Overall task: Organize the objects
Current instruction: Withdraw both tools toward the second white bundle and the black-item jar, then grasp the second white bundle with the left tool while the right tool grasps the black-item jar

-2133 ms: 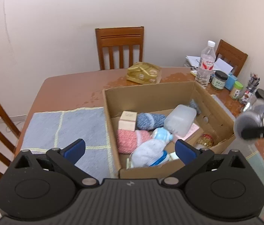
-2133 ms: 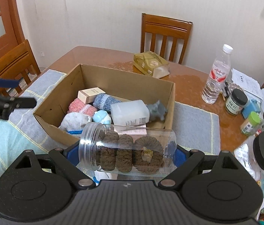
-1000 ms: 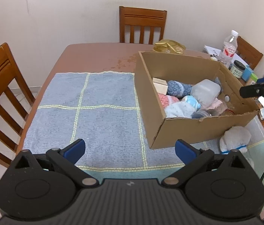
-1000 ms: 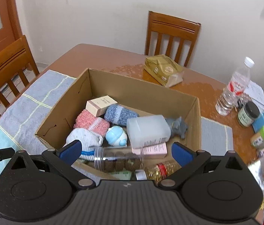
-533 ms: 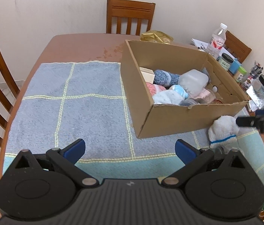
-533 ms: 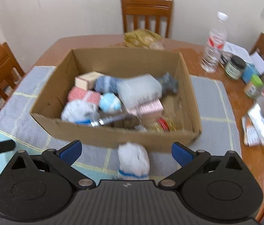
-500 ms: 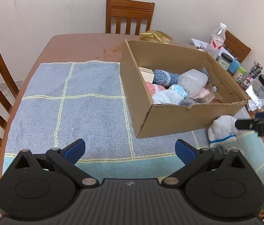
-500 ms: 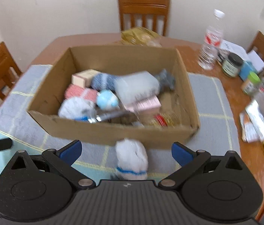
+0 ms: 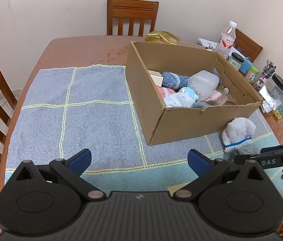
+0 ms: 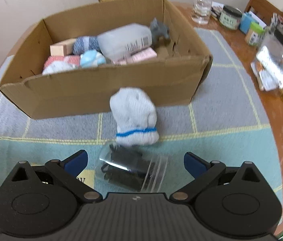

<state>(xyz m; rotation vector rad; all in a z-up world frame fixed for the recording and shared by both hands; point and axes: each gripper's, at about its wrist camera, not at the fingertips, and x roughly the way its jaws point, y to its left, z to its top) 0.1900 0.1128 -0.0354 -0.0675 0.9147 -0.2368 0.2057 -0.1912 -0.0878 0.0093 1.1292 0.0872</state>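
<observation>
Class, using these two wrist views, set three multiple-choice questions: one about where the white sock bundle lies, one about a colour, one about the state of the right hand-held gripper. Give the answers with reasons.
1. Where is the white rolled sock bundle with a blue stripe?
A. inside the box
B. on the towel, outside the box's near wall
C. on a chair

2. What colour are the grid lines on the blue-grey towel?
A. yellow
B. red
C. black

3. How does the right hand-held gripper stand?
A. shut on the sock
B. shut on a jar
C. open, holding nothing

Answers:
1 B: it lies in front of the open brown cardboard box.
2 A: pale yellow stripes cross it.
3 C: its jaws are spread, and the clear plastic jar with dark contents lies between them ungripped.
</observation>
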